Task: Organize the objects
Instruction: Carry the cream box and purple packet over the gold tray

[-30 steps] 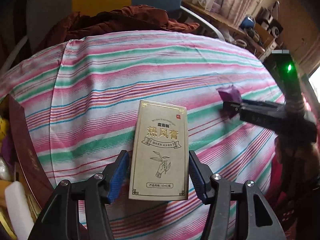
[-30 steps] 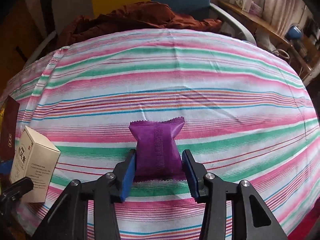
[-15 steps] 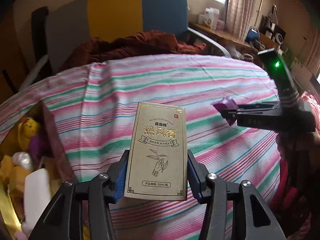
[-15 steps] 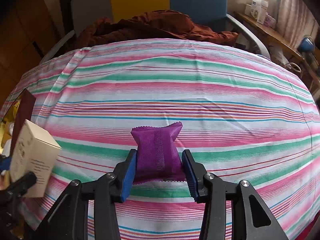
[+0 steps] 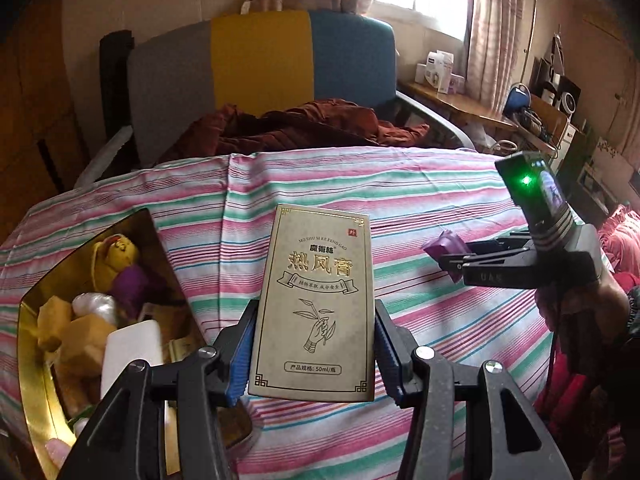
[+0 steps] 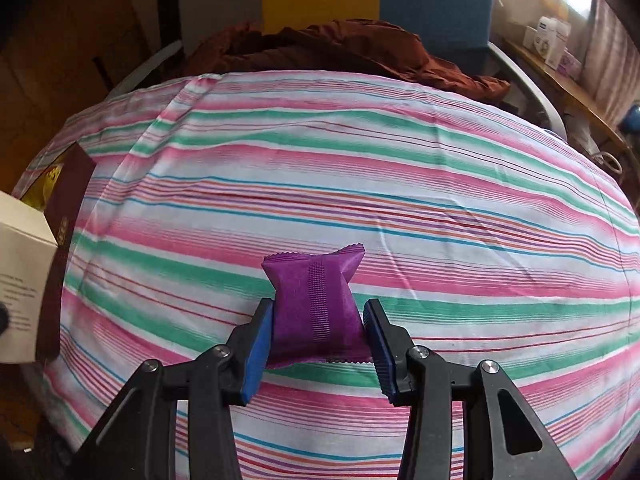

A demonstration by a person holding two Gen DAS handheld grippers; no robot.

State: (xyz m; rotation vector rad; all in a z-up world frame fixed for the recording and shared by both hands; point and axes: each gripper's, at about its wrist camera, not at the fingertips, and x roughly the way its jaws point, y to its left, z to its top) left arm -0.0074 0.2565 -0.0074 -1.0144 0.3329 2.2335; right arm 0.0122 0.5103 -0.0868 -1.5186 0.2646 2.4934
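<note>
A tall beige carton with gold print (image 5: 316, 300) is raised above the striped cloth, and my left gripper (image 5: 312, 354) is shut on its two sides. The same carton (image 6: 22, 280) shows at the left edge of the right wrist view. My right gripper (image 6: 318, 334) is shut on a small purple snack packet (image 6: 316, 304), held above the cloth. From the left wrist view that right gripper (image 5: 452, 260) sits to the right of the carton, with the purple packet (image 5: 446, 245) poking out of its tip. An open gold-lined box (image 5: 30, 344) holds several toys and packets at lower left.
The striped cloth (image 6: 400, 184) covers a rounded table. A dark red garment (image 5: 304, 124) lies at the far edge before a grey, yellow and blue chair (image 5: 260, 60). A cluttered wooden shelf (image 5: 480, 108) runs along the right wall. A hand (image 5: 592, 300) holds the right gripper.
The left gripper closed onto the carton and lifted it off the cloth, tilting up so the gold box and the chair came into view. The right gripper drifted slightly, still holding the packet.
</note>
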